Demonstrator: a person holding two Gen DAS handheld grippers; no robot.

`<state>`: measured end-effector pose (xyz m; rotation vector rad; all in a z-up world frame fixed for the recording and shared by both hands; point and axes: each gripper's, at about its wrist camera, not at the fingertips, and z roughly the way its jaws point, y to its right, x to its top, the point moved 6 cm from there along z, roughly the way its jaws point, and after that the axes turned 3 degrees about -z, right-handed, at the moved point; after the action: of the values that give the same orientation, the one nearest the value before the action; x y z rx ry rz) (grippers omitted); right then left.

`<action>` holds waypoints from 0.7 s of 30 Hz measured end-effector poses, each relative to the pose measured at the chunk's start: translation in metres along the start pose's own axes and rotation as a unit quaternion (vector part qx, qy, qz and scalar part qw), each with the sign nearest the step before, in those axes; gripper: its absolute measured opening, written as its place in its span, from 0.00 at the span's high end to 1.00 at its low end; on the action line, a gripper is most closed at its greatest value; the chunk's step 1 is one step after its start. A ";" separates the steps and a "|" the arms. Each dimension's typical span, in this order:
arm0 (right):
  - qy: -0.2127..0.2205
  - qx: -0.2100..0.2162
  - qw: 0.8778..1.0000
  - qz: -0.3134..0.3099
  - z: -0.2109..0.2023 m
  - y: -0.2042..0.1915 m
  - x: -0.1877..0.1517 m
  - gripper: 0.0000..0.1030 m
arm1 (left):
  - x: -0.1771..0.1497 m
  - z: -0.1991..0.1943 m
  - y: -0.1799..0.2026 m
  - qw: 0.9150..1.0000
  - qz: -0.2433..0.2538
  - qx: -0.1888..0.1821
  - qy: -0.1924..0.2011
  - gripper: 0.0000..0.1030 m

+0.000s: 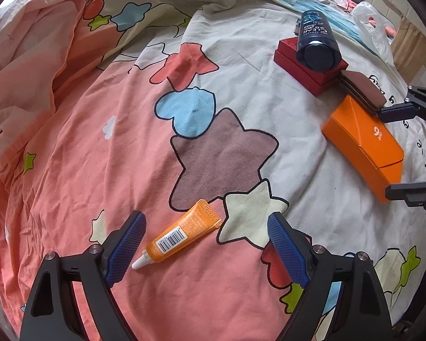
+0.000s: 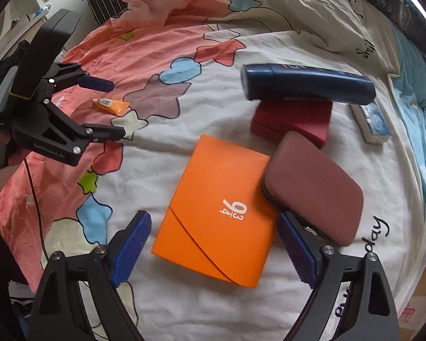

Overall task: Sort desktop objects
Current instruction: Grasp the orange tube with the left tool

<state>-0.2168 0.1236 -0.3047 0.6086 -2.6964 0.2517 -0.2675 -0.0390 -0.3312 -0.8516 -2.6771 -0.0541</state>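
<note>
1. Orange tube (image 1: 181, 234) with a white nozzle lies on the pink patterned bedsheet (image 1: 71, 170); we note the left gripper (image 1: 207, 244) poised over it, jaws wide apart, blue pads clear of the tube on either side.
2. Centre: we see the orange box (image 2: 221, 213) flat on the white part of the sheet, between the right gripper (image 2: 213, 250) jaws, which stand apart and do not press it.
3. Right: a maroon case (image 2: 312, 184) overlaps the box's edge; beyond it, a red box (image 2: 295, 119) carries a dark blue bottle (image 2: 306, 83) lying on its side.
</note>
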 end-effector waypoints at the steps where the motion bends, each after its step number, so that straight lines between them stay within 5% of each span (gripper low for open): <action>1: 0.003 0.002 1.000 -0.001 0.002 -0.004 0.004 0.13 | -0.001 0.000 -0.001 1.000 0.001 0.000 -0.001 0.13; 16: 0.009 -0.018 1.000 0.004 0.020 -0.022 0.035 0.13 | -0.007 0.003 -0.013 1.000 -0.018 -0.009 -0.002 0.14; 18: 0.008 -0.018 1.000 0.004 0.021 -0.022 0.036 0.13 | -0.007 0.001 -0.010 1.000 -0.013 -0.016 -0.004 0.26; 20: 0.008 -0.019 1.000 0.003 0.021 -0.022 0.036 0.13 | -0.007 -0.004 -0.003 1.000 0.000 -0.023 -0.001 0.53; 21: 0.008 -0.019 1.000 0.002 0.021 -0.022 0.036 0.13 | -0.007 -0.005 -0.001 1.000 0.008 -0.021 -0.002 0.58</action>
<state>-0.2441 0.0850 -0.3082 0.5878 -2.6811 0.2061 -0.2611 -0.0443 -0.3288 -0.8859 -2.6819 -0.1060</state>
